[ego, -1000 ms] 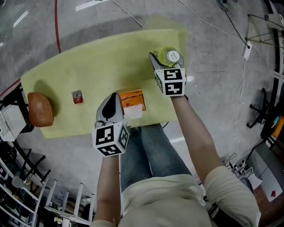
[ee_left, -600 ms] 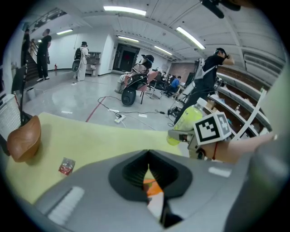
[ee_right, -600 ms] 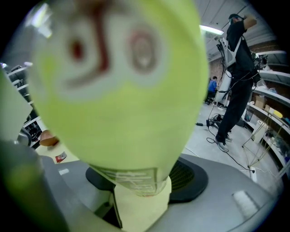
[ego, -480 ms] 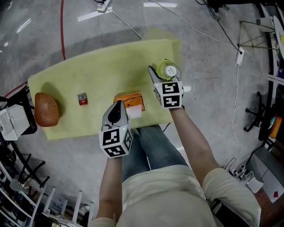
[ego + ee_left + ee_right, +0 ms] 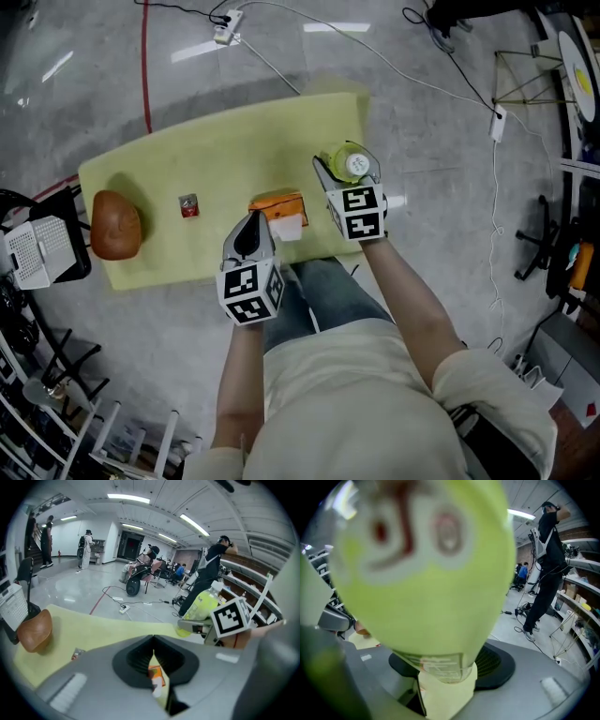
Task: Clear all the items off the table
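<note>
Pointing forward and down, right gripper [image 5: 343, 172] clasps bottle [image 5: 355, 164].

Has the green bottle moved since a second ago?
Yes. The green bottle, held by the right gripper, has drawn back from the far right corner of the table toward the person and now shows closer to the orange box.

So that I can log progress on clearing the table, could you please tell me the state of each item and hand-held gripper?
Bottle: capped, clamped in the right hand-held gripper.
Right hand-held gripper: shut on the bottle.
Left hand-held gripper: shut, empty.
Carton: lying on the table, untouched.
Packet: lying on the table, untouched.
Loaf: on the table, beyond the packet, untouched.
</note>
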